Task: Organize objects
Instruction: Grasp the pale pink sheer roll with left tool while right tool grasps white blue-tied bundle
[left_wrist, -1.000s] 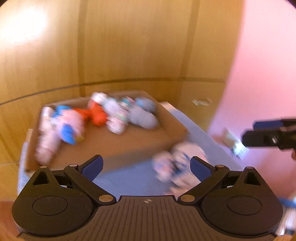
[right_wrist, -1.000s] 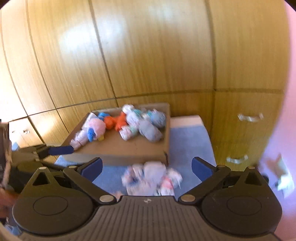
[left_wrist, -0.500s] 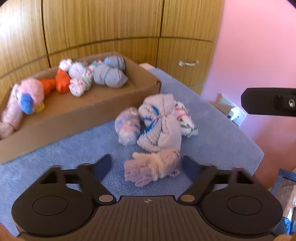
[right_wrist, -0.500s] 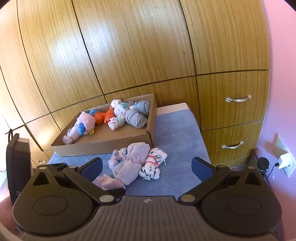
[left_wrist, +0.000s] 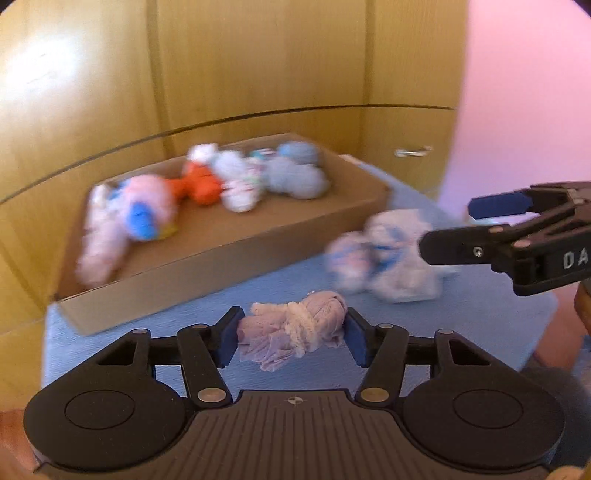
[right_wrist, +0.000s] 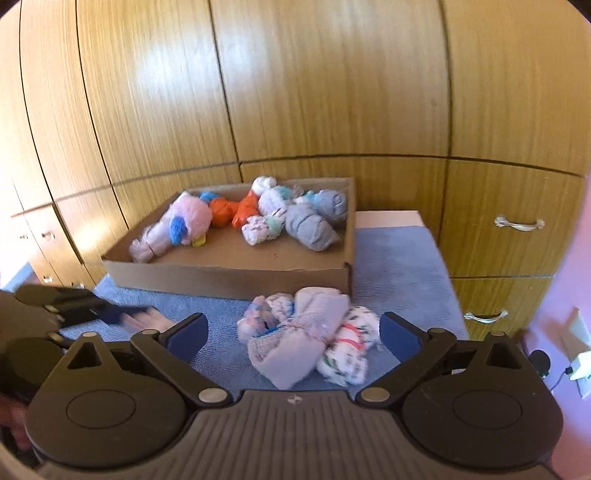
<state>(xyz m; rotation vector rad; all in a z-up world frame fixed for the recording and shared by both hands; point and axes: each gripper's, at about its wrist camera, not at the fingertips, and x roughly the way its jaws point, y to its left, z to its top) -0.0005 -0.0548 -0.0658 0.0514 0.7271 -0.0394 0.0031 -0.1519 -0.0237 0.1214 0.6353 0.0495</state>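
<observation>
One lilac sock bundle (left_wrist: 293, 328), long axis left-right across lower centre, clamped endwise in left gripper (left_wrist: 291, 338); right gripper (right_wrist: 293, 332) spread wide.

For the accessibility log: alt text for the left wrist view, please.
The left claw grips a lilac sock bundle over a blue towel. Behind sit a cardboard box of sock bundles and the open right claw.

Both wrist views face the cardboard box (left_wrist: 236, 254) (right_wrist: 229, 273) from its near side; left view closer, right view farther back.
</observation>
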